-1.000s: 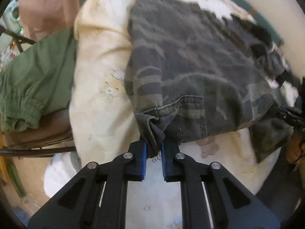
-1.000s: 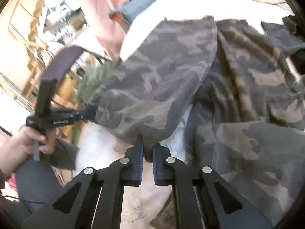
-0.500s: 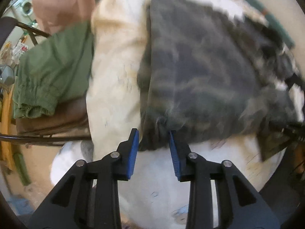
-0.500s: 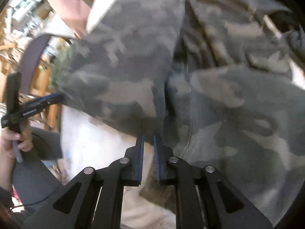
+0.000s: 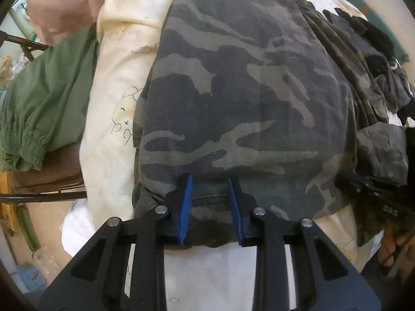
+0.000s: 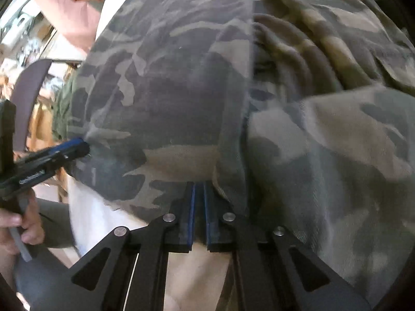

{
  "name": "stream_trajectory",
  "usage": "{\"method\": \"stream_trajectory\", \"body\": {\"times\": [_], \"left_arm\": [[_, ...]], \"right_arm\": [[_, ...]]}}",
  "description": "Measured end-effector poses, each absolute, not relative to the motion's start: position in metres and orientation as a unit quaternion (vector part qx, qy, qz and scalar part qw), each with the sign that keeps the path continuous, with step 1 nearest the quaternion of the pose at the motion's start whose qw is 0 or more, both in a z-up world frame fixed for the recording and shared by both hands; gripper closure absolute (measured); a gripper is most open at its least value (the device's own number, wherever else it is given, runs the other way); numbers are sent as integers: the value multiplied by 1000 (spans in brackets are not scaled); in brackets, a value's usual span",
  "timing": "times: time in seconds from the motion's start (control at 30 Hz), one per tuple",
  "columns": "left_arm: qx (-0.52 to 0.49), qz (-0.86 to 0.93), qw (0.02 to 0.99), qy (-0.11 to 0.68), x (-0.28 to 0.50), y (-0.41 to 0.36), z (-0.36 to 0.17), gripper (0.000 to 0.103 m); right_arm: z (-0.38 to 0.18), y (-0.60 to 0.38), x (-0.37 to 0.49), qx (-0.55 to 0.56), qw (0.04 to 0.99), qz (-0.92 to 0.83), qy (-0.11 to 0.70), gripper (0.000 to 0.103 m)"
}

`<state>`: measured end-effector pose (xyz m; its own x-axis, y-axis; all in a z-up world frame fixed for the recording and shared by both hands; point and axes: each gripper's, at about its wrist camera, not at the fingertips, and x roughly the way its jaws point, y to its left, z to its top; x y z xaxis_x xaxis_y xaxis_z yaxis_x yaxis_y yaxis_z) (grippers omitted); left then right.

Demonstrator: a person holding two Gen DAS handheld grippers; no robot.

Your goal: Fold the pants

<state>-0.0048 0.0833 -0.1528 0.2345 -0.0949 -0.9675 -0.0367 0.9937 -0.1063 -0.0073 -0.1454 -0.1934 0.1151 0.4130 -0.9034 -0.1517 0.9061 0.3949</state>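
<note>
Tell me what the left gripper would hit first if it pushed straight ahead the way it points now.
The left gripper has its jaws open, and its fingertips already sit at the near folded edge of the camo pants. Going straight on, it would likely push into that fold first; depth is hard to judge.

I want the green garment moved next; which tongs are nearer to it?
Left. The left tongs sit open at the camo pants' near edge, beside the green garment. The right tongs, pinching the pants, are farther away.
</note>
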Motion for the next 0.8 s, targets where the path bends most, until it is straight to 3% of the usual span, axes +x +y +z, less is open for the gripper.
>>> {"method": "stream_trajectory", "body": {"times": [0.03,0.17,0.23,0.27,0.37,0.57,0.8], "left_arm": [[-60,-15,785,616,-5,82,-148,75],[-107,-35,804,584,-8,75,-121,50],[-115,-51,822,556,-13,61,-102,43],[-117,-59,827,547,-14,54,-96,39],[-126,-94,829,536,-19,24,-86,39],[-151,-148,801,561,-31,-36,-100,39],[-170,-162,768,596,-43,-76,-122,39]], "right_arm": [[-182,-150,-11,115,737,200,635,91],[-122,-188,-33,155,764,220,586,90],[-92,-220,-47,171,784,211,558,88],[-79,-240,-54,180,792,199,548,83],[-54,-300,-77,194,819,130,524,48],[-75,-385,-101,256,791,16,556,53],[-119,-401,-115,312,738,-10,599,53]]}}
